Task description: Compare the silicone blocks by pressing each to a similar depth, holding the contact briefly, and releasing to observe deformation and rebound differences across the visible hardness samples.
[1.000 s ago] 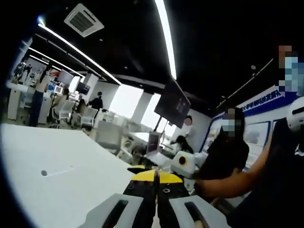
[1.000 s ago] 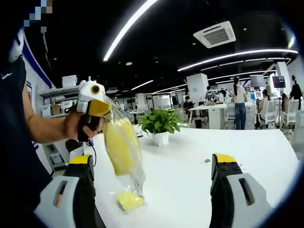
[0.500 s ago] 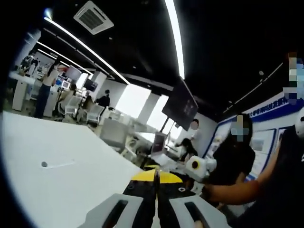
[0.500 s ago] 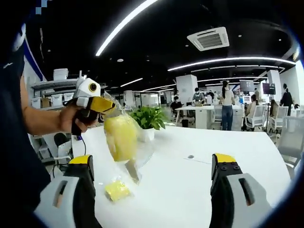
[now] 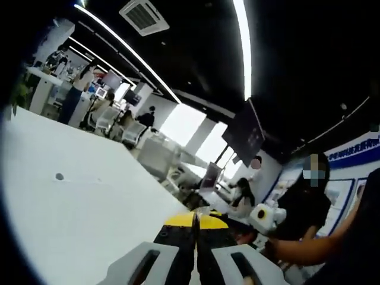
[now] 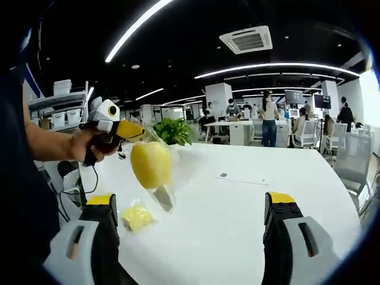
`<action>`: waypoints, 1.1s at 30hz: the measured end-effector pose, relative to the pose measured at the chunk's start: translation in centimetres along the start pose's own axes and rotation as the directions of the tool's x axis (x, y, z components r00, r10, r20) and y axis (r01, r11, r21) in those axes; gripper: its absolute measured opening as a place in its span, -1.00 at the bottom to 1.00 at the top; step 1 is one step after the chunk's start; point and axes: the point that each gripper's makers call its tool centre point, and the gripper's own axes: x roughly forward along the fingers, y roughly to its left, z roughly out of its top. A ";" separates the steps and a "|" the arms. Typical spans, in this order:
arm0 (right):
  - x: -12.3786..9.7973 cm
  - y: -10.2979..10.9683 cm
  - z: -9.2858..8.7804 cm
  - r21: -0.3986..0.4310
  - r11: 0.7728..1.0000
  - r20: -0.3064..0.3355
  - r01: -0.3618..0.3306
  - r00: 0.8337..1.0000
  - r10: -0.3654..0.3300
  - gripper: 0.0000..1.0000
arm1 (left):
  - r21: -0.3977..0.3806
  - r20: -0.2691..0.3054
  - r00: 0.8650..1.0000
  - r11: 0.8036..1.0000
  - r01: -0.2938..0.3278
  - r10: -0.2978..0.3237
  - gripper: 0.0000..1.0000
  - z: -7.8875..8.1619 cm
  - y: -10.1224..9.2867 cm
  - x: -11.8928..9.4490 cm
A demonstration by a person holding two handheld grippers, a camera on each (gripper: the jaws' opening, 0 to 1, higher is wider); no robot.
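Observation:
In the right gripper view, a hand holds my left gripper (image 6: 134,130) at the left, shut on the top of a clear plastic bag (image 6: 155,172). The bag hangs above the white table (image 6: 237,231) with a yellow silicone block (image 6: 150,163) inside. A smaller yellow block (image 6: 137,217) lies loose on the table below it. My right gripper (image 6: 190,202) stands open, its jaws wide apart with nothing between them. In the left gripper view my left gripper (image 5: 195,222) has its yellow-tipped jaws pressed together; the bag is hidden below them.
A potted green plant (image 6: 173,130) stands on the table behind the bag. The table (image 5: 71,202) has a small round hole (image 5: 59,176). A person's forearm (image 5: 309,249) reaches in at the right. Desks, chairs and people fill the office beyond.
The left gripper has lifted the bag off the table, and it now hangs shorter. The small yellow block lies apart from the bag. Both views have swung sideways.

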 end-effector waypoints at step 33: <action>-0.4 0.0 -8.0 0.043 0.999 -0.124 0.003 0.992 0.002 0.93 | -0.216 -0.094 0.990 0.968 -0.125 0.107 -1.00 -11.6 6.6 -0.3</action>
